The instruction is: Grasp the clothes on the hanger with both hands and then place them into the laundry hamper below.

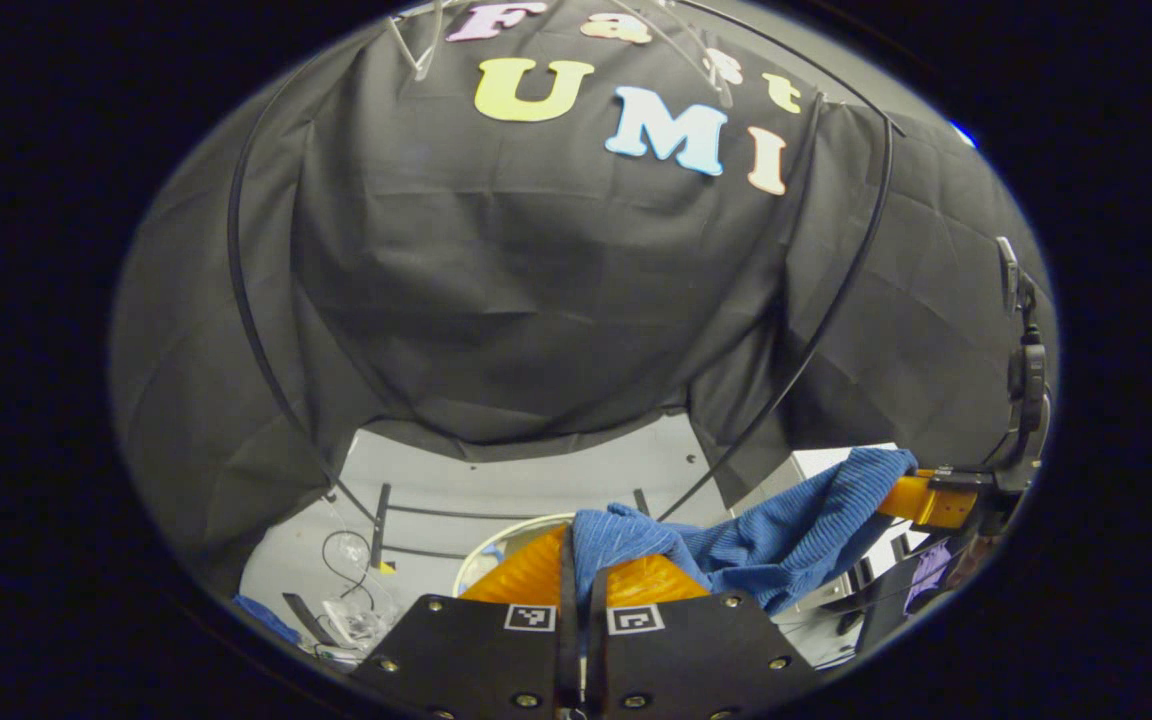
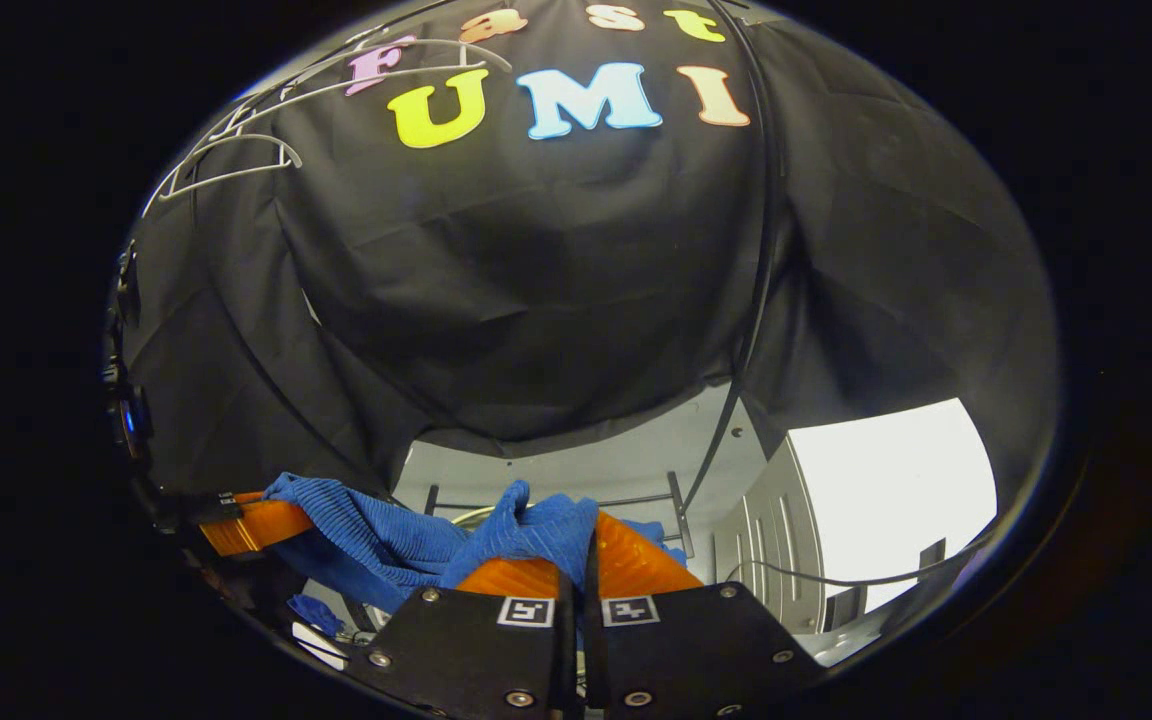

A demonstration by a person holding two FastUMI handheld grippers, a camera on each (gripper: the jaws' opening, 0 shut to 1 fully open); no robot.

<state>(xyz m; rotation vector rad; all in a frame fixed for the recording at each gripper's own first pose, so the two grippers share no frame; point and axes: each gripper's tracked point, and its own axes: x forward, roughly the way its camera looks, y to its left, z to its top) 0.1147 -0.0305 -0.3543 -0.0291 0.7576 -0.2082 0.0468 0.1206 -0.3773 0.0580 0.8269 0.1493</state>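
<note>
Left tongs (image 1: 581, 585) clamped on blue ribbed cloth (image 1: 766, 545), right tongs (image 2: 584, 555) clamped on other end. Cloth stretched between both, held above round hamper rim (image 1: 506, 540). Wire hangers (image 2: 236, 150) overhead.

Both grippers clamp the blue cloth (image 1: 766, 545) stretched between them: the left gripper (image 1: 581, 565) pinches its one end with fingers pressed together, while the right gripper (image 2: 584, 545), level with it, bites the opposite end, jaws closed.
</note>
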